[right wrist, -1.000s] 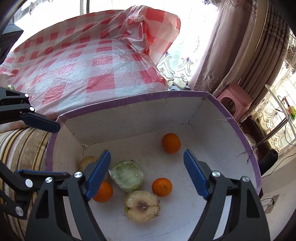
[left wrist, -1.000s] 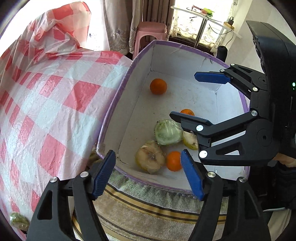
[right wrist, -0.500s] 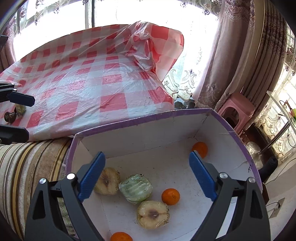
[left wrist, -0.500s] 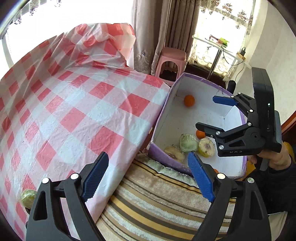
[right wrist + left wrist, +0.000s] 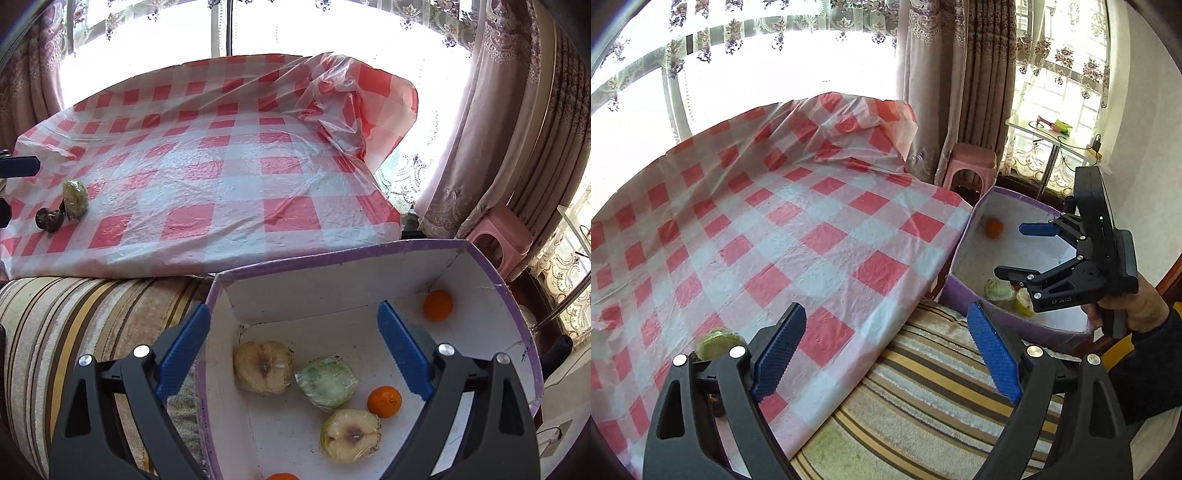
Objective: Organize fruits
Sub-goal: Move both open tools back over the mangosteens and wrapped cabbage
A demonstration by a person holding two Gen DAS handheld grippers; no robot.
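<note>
So your left gripper (image 5: 886, 354) has swung out of the purple-rimmed white cardboard box (image 5: 369, 254) since a second ago and now hangs over the edge of the red-and-white checked plastic tablecloth (image 5: 812, 221), above the striped beige sofa cushion (image 5: 923, 406). Its jaws stand wide with nothing between them.

Your right gripper (image 5: 295, 347) has backed off a bit too; it's wide open and empty, hovering over the box's near corner.

In the box: two cut pale fruit halves wrapped in film (image 5: 263, 366), a film-wrapped green half (image 5: 327, 380) between them, and small round oranges (image 5: 384, 401), one off in the far corner.

On the tablecloth a wrapped green fruit piece (image 5: 75, 197) sits touching a dark brown roundish fruit (image 5: 49, 219), just beside your left gripper's left finger.
</note>
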